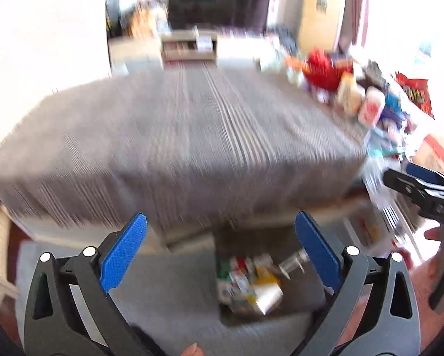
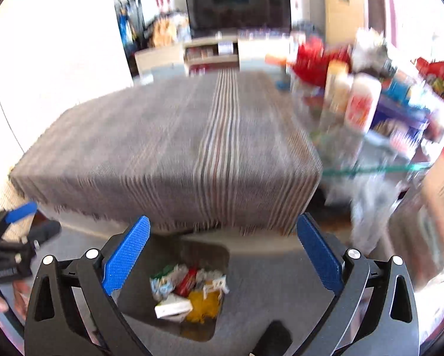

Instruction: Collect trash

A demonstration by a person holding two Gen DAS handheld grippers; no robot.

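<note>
- L gripper (image 1: 220, 237) had its jaws wide apart, nothing between the blue pads; R gripper (image 2: 223, 238) the same, apart and empty.
- Both views heavily motion-blurred, so small detail was hard to read.
- Trash bin (image 2: 219, 255) sat on the floor at approx 6 o'clock in both wrist views, just in front of the table edge, w/ a heap of wrappers (image 2: 189, 290) inside: packets, a white carton, something yellow.
- Table w/ grey striped cloth (image 1: 177, 136) filled the middle of each view; the cloth top itself showed no loose litter I could make out.
- Clutter of bottles & packets (image 1: 355, 98) stood at approx 2 o'clock, beyond the cloth's right edge; which of it was trash, can't tell.
- R gripper also showed at 3 o'clock in the left view; L gripper at 8 o'clock in the right view.
- Judgement: task looked mostly done, w/ both grippers empty over the bin.
- To do the next pick well: slow down till the view steadies, choose one light piece at the pile's edge, close on its middle, avoid knocking upright bottles, release directly above the bin.
</note>
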